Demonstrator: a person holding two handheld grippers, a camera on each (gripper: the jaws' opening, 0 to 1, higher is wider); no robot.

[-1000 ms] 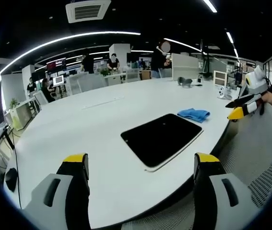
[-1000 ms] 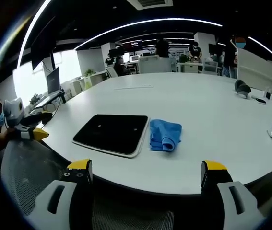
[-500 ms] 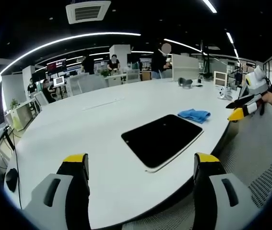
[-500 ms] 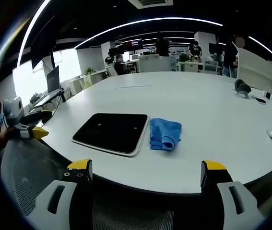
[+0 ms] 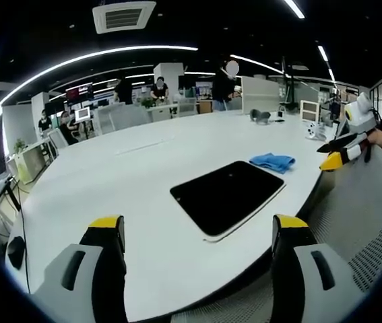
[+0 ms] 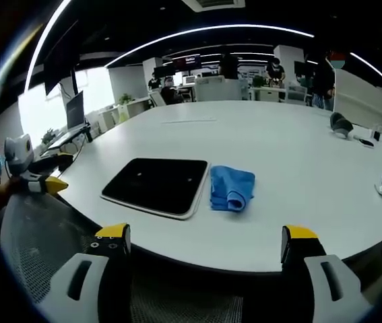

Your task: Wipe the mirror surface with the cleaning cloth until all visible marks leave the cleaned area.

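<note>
Open-plan office desks and strip lights are stretching away behind a large white oval table (image 5: 110, 182). Looking through the left gripper view, the left gripper (image 5: 197, 235) is hovering over the near table edge, its yellow-tipped fingers (image 5: 106, 225) spread wide and holding nothing. Beyond them a dark rectangular mirror with a pale rim (image 5: 228, 195) is lying flat, and a crumpled blue cleaning cloth (image 5: 271, 161) is sitting just past its far corner. The right gripper (image 5: 342, 149) is showing at the right, its fingers apparently nearly together.

Looking through the right gripper view, the right gripper (image 6: 201, 237) is hanging short of the table (image 6: 298, 182), fingers (image 6: 298, 237) wide apart and empty. The cloth (image 6: 232, 189) is lying just beside the mirror (image 6: 157, 185). The left gripper (image 6: 36, 178) is waiting at the far left.
</note>
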